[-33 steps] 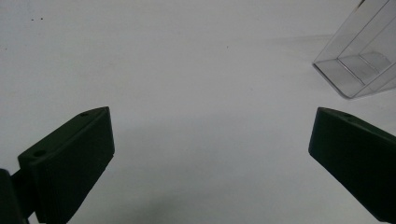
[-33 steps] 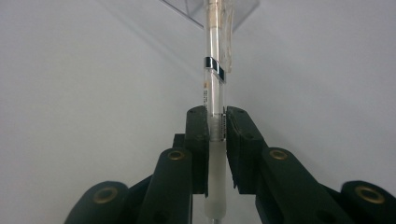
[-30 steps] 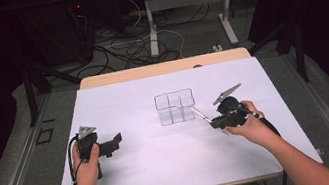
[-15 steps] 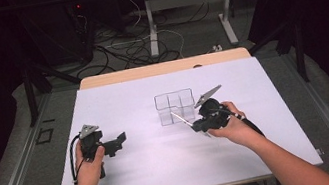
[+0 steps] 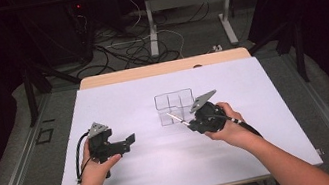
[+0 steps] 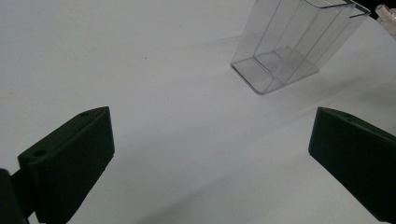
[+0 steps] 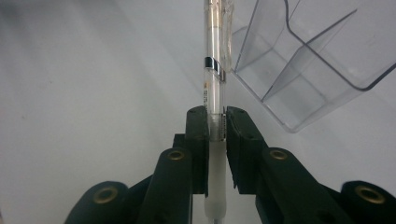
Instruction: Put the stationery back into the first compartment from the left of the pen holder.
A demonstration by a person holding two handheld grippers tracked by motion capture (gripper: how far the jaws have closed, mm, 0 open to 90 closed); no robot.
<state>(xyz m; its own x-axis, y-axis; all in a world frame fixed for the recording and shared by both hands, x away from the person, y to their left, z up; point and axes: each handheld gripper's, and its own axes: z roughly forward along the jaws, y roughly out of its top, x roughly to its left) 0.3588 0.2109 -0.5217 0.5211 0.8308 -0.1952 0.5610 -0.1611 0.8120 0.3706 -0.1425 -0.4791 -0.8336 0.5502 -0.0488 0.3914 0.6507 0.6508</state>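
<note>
Pen [image 7: 214, 93] clamped in right hand-held gripper [image 5: 193, 122], tip aimed at clear organizer [image 5: 175, 106] mid-tabletop [image 5: 252, 83], likely for insertion. Left hand-held gripper [image 5: 127, 141] open, empty, idle near left edge.

A clear pen [image 7: 214, 84] sticks out level beside an upright clear divided holder [image 5: 175, 106].

Left tool [image 5: 127, 141] — jaws wide apart; right tool [image 5: 189, 123] — jaws clamped.
</note>
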